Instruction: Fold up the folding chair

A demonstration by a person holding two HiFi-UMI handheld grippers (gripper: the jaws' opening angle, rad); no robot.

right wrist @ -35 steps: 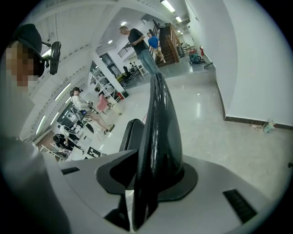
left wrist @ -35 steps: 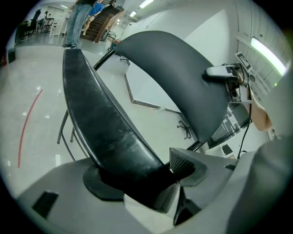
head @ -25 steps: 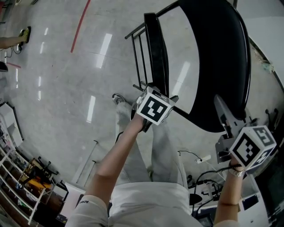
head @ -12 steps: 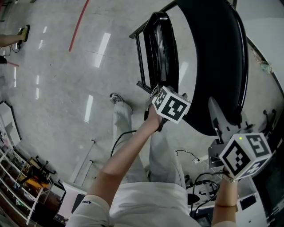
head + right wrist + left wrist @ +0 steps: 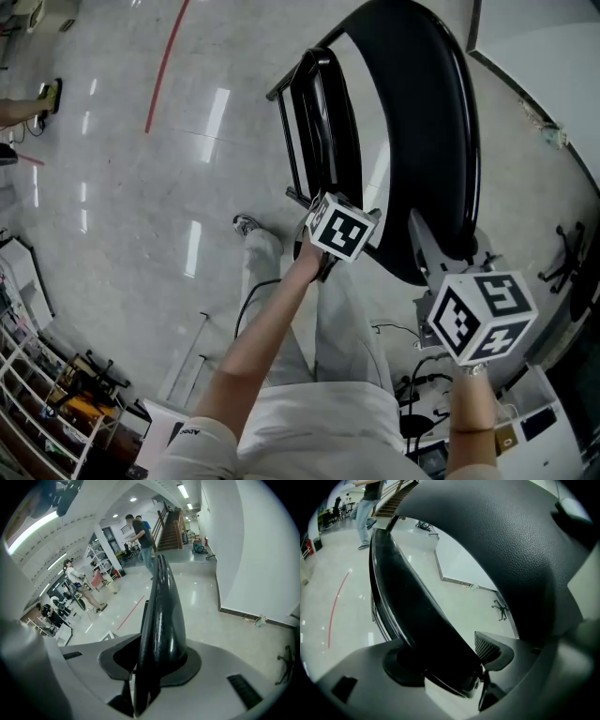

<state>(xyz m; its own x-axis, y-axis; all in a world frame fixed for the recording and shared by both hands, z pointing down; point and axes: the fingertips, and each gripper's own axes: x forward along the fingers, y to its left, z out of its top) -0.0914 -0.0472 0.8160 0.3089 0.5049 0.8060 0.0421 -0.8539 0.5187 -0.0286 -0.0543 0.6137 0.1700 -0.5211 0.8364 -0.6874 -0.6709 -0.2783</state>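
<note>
The folding chair (image 5: 436, 141) is smooth, glossy black plastic on dark metal tubing; the floor (image 5: 112, 234) is polished, reflective.

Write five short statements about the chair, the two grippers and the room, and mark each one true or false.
1. The left gripper and the right gripper are both on the black folding chair. True.
2. The chair lies on a table. False: it stands on the glossy pale floor.
3. A red line is marked on the floor. True.
4. The right gripper is empty. False: its jaws are closed on the edge of one of the chair's black panels.
5. Nobody else is in the room. False: people stand in the background of the right gripper view.
</note>
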